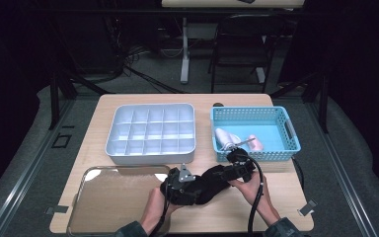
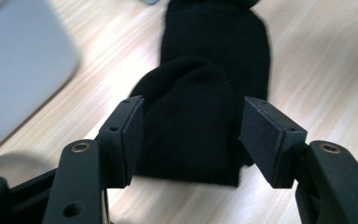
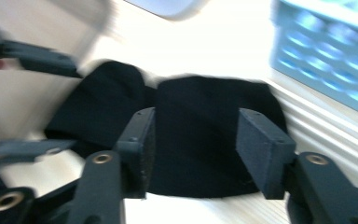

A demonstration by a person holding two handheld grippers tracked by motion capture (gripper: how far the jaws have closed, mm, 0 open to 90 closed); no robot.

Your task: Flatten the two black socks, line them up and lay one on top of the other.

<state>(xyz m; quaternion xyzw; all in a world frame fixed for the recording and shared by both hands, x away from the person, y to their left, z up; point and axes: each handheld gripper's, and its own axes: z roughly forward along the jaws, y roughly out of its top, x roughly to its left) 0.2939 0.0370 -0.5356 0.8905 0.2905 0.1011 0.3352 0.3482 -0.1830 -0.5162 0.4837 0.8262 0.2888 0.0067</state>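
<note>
A black sock (image 1: 211, 178) lies folded on the wooden table near the front edge, between both hands. My left gripper (image 1: 195, 186) comes at it from the left. In the left gripper view the left gripper (image 2: 191, 128) stands open, the sock (image 2: 209, 79) lying flat between and beyond the pads, which do not press it. My right gripper (image 1: 229, 172) reaches in from the right. In the right gripper view the right gripper (image 3: 196, 140) is also open over the sock (image 3: 209, 116), with the other gripper's blurred jaws at the left edge.
A grey compartment tray (image 1: 153, 106) sits mid-table. To its right a blue basket (image 1: 254, 109) holds a white item (image 1: 224, 136) and a pink one (image 1: 255, 143). A shiny flat tray (image 1: 113, 200) lies front left. A chair and a table leg stand beyond the far edge.
</note>
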